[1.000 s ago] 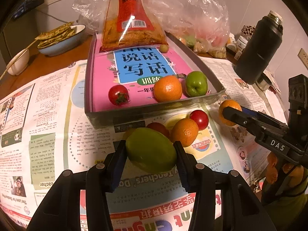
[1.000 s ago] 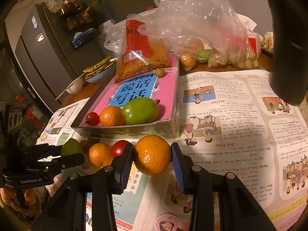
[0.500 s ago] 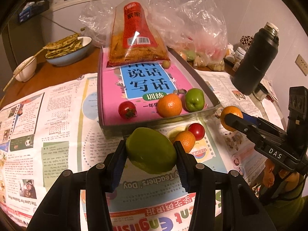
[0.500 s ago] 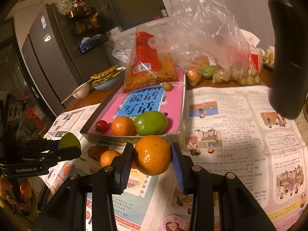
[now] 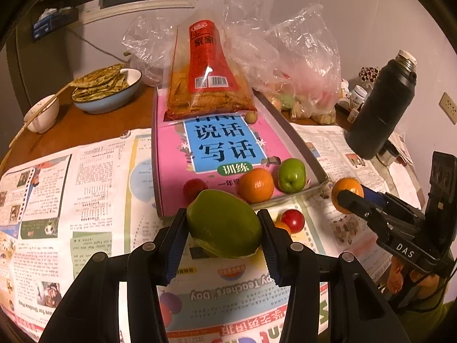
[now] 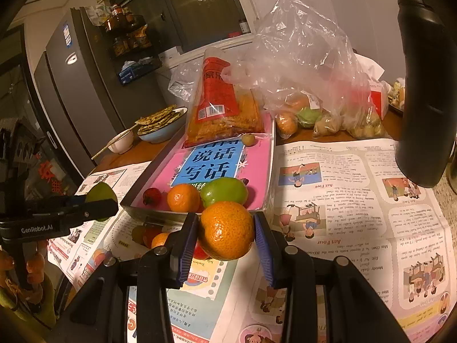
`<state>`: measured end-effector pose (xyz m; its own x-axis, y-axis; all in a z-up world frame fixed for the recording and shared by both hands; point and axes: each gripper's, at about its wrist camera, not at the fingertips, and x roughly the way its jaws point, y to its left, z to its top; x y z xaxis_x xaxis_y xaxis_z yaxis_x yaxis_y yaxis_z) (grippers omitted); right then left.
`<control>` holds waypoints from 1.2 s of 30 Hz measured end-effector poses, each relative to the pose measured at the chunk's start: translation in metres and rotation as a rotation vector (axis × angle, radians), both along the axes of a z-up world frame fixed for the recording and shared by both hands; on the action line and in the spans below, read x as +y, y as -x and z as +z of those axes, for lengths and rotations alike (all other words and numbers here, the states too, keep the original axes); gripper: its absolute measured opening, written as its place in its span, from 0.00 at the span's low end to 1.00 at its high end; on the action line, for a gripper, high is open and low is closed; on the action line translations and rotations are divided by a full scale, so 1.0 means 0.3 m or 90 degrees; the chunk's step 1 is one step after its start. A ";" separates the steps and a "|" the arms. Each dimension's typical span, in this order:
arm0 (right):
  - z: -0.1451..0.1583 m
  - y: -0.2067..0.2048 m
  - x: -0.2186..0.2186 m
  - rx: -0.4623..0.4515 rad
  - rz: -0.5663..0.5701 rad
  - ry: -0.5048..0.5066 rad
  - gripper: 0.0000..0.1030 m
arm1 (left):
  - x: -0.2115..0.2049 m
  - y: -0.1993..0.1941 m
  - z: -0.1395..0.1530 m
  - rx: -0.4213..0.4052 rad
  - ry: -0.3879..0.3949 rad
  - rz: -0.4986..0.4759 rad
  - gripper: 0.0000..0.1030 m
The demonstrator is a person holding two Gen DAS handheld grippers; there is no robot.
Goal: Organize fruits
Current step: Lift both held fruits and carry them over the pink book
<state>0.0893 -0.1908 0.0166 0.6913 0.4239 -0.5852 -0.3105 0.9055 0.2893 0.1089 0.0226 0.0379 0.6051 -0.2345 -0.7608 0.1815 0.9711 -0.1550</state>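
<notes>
My left gripper [image 5: 224,228] is shut on a green mango [image 5: 224,223] and holds it above the newspaper, just in front of the grey tray [image 5: 297,140]. My right gripper [image 6: 225,231] is shut on an orange [image 6: 225,230], also raised near the tray's front edge. The tray holds a pink book, a red tomato [image 5: 194,187], an orange [image 5: 255,184] and a green apple [image 5: 292,175]. A red tomato [image 5: 292,220] and another orange [image 5: 282,225] lie on the newspaper below. The right gripper also shows in the left wrist view [image 5: 347,197], the left gripper in the right wrist view [image 6: 100,203].
A snack bag [image 5: 208,77] leans on the tray's far end. Plastic bags of fruit [image 6: 314,91] sit behind. A black flask [image 5: 382,108] stands at the right. A blue bowl of flatbread [image 5: 105,88] and a white bowl [image 5: 42,113] stand at the far left. A fridge [image 6: 74,85] is beyond.
Both grippers have risen and drawn back a little from the tray, each still holding its fruit. The loose fruit on the newspaper now sits lower, partly hidden behind the mango.
</notes>
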 end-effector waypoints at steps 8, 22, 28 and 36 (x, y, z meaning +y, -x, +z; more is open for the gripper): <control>-0.001 -0.017 -0.004 -0.002 -0.007 0.004 0.39 | -0.028 -0.043 -0.007 0.001 0.002 -0.006 0.49; 0.015 -0.077 -0.008 -0.015 -0.019 0.020 0.39 | -0.054 -0.122 -0.033 0.005 -0.002 -0.005 0.49; 0.032 -0.129 0.001 -0.024 -0.022 0.031 0.39 | -0.063 -0.160 -0.050 0.010 -0.006 -0.003 0.49; 0.044 -0.200 0.034 -0.026 -0.015 0.045 0.39 | -0.074 -0.201 -0.079 0.021 -0.015 -0.002 0.49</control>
<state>0.1494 -0.1808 0.0298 0.7246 0.3656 -0.5843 -0.2989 0.9305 0.2116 0.1693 0.0003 0.0142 0.5795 -0.2183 -0.7852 0.1792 0.9740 -0.1385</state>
